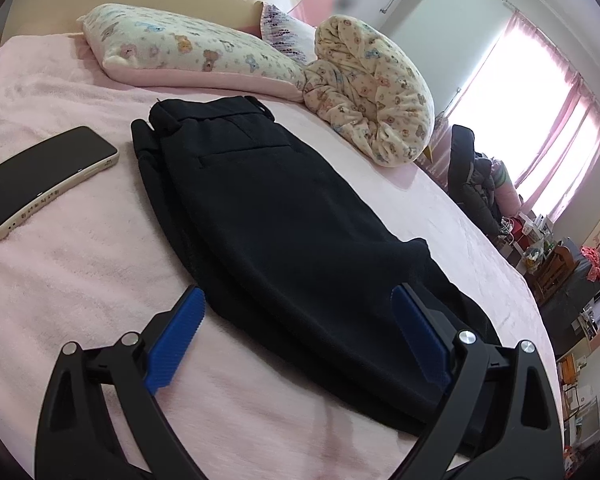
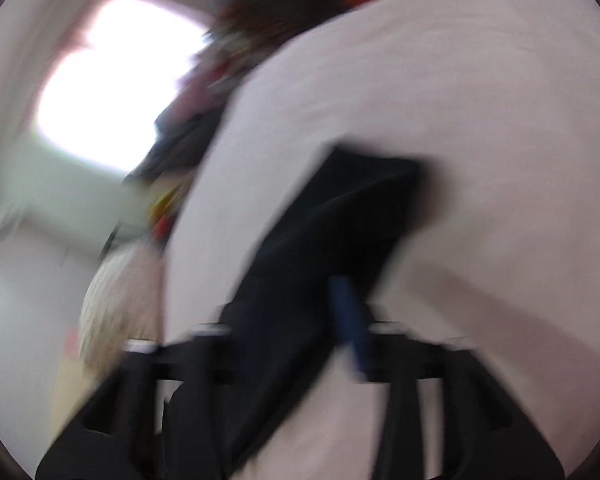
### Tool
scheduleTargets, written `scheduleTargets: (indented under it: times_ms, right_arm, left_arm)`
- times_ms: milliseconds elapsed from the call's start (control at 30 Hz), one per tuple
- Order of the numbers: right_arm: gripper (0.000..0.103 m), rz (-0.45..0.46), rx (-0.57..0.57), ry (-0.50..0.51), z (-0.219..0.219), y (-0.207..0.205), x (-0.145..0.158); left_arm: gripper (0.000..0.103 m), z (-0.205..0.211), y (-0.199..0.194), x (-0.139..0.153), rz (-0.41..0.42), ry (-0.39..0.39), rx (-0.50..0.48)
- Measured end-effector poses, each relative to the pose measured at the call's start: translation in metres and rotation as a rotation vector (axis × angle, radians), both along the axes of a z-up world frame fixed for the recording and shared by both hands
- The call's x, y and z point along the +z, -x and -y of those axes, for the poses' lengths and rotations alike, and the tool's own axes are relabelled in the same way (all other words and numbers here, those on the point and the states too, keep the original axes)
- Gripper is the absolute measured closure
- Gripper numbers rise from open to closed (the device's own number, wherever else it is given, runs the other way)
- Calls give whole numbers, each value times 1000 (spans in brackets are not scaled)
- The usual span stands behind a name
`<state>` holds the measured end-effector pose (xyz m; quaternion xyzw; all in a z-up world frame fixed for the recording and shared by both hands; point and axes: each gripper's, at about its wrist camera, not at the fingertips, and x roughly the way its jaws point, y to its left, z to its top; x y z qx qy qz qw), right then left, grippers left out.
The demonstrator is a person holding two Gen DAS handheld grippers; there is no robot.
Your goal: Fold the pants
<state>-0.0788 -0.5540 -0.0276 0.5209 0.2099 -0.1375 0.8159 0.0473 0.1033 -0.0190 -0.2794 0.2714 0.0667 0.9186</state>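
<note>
Black pants (image 1: 284,216) are laid on a pink bed (image 1: 60,288), waistband toward two printed pillows (image 1: 188,46). A phone (image 1: 46,180) is seen just beside the pants. The left gripper (image 1: 296,320) is held low over the pants with jaws spread wide, nothing gripped. In the blurred right view, the right gripper (image 2: 300,340) appears clamped on dark pants fabric (image 2: 340,216).

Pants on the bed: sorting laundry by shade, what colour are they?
Plain black pants, clearest in the left wrist view.
</note>
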Motion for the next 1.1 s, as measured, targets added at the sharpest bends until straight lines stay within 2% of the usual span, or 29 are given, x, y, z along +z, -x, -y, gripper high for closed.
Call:
scheduleTargets:
  times_ms: [67, 133, 167, 233, 267, 333, 400, 500, 600, 667, 700, 733, 767, 800, 900, 933, 967, 1033, 1100]
  right_arm:
    - [45, 97, 264, 3, -38, -30, 11]
    - [49, 123, 446, -88, -66, -53, 5]
    - [55, 116, 565, -181, -89, -70, -8]
    - [58, 60, 660, -258, -114, -86, -26]
    - [61, -4, 705, -277, -129, -96, -38]
    - [61, -103, 735, -283, -146, -106, -53]
    - [62, -142, 729, -291, -151, -112, -60]
    - [63, -163, 671, -257, -146, -111, -57]
    - [64, -156, 598, -208, -135, -104, -55]
    - [100, -139, 523, -138, -128, -102, -54]
    - [100, -124, 503, -136, -127, -104, -55]
    - [100, -118, 486, -177, -124, -105, -63]
    - [100, -145, 493, -181, -125, -110, -66]
    - [99, -180, 524, -140, -128, -114, -64]
    - [84, -296, 689, -40, -140, -125, -50]
    - [75, -332, 721, -33, -142, -122, -42]
    - [74, -349, 727, 3, -143, -119, -32]
    - [74, -345, 718, 221, -156, -118, 7]
    - [74, -282, 726, 395, -175, -125, 40]
  left_arm:
    - [6, 2, 1, 2, 19, 9, -9]
    - [4, 6, 2, 4, 41, 15, -30]
    - [4, 8, 3, 6, 55, 13, -45]
    - [2, 14, 4, 11, 89, 1, -81]
    - [2, 15, 4, 12, 100, 0, -95]
    - [2, 16, 7, 17, 133, 10, -125]
    - [2, 12, 9, 19, 153, 19, -125]
    - [2, 1, 10, 21, 159, 45, -90]
    - [2, -11, 8, 17, 128, 101, -56]
    - [2, -16, 3, 11, 87, 131, -43]
    - [2, -17, 0, 9, 71, 138, -41]
    - [2, -17, -1, 7, 58, 141, -39]
    - [2, -18, -3, 5, 43, 143, -39]
    - [2, -18, -4, 4, 29, 142, -44]
    - [2, -20, -5, 4, 19, 146, -61]
    - [2, -21, -5, 5, 18, 152, -67]
    - [2, -23, -5, 6, 20, 159, -72]
    - [2, -26, -7, 10, 29, 178, -90]
    - [2, -26, -9, 13, 42, 194, -104]
